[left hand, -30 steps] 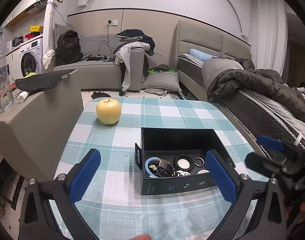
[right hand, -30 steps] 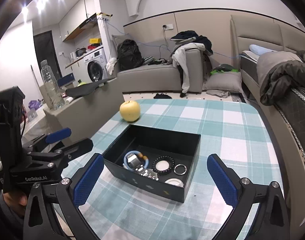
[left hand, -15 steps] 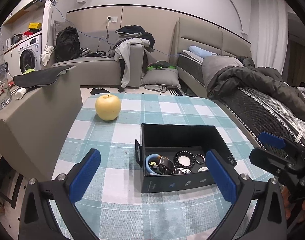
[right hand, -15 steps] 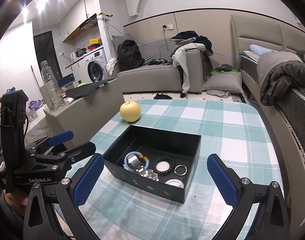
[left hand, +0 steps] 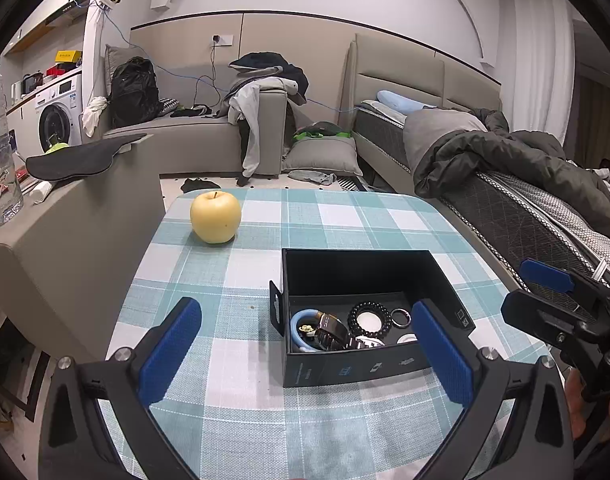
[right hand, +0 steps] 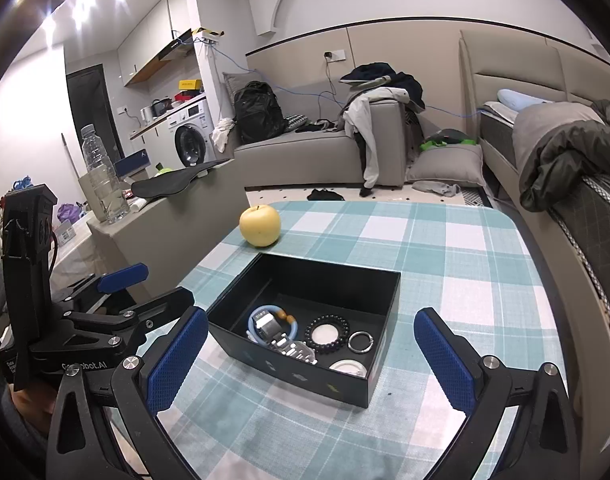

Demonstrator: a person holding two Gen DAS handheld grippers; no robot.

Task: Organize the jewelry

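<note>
box (right hand: 305, 320) black, open-topped, on checked table (right hand: 445, 264), jewelry (right hand: 301, 332) all in near half. right gripper (right hand: 311, 354) straight behind box, spread wide, empty. left gripper (left hand: 305, 344) also spread wide, empty, box off to its right. box long axis across right gripper; right one nearer, i judge.

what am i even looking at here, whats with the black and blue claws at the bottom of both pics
Those claws are hand-held grippers, one in each of a person's hands, each with a fisheye camera looking out along its blue-padded fingers. One picture comes from the left gripper, the other from the right gripper. Both are open and hold nothing. Each view also catches the other gripper at its edge. On the checked tablecloth sit a yellow apple and an open black box holding jewelry: a black bead bracelet, a small ring, a blue bangle and a watch.
</note>
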